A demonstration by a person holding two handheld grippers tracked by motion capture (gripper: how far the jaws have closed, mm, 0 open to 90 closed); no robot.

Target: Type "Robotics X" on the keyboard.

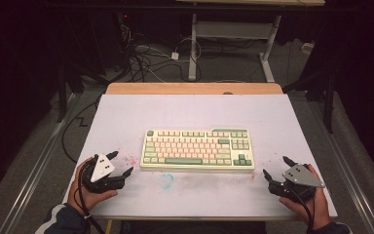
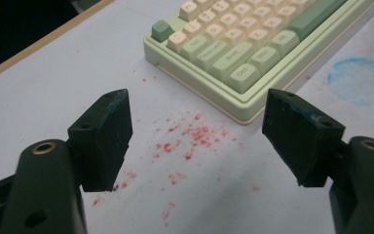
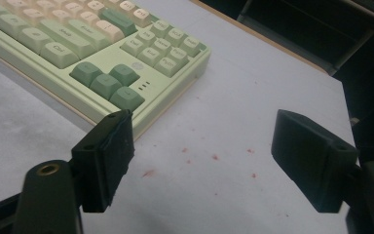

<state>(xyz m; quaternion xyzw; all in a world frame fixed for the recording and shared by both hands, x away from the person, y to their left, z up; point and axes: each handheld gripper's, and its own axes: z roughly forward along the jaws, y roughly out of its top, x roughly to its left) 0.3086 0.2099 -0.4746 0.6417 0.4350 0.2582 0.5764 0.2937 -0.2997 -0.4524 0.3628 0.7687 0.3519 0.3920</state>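
Left gripper [image 1: 122, 164], right gripper [image 1: 274, 167] flank keyboard [image 1: 197, 148], apart.

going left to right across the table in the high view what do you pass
left gripper, held open → faint blue ring stain on the table → green and cream keyboard → right gripper, also open.

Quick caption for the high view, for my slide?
Open left gripper and right gripper flank a green-and-cream keyboard on a stained white table.
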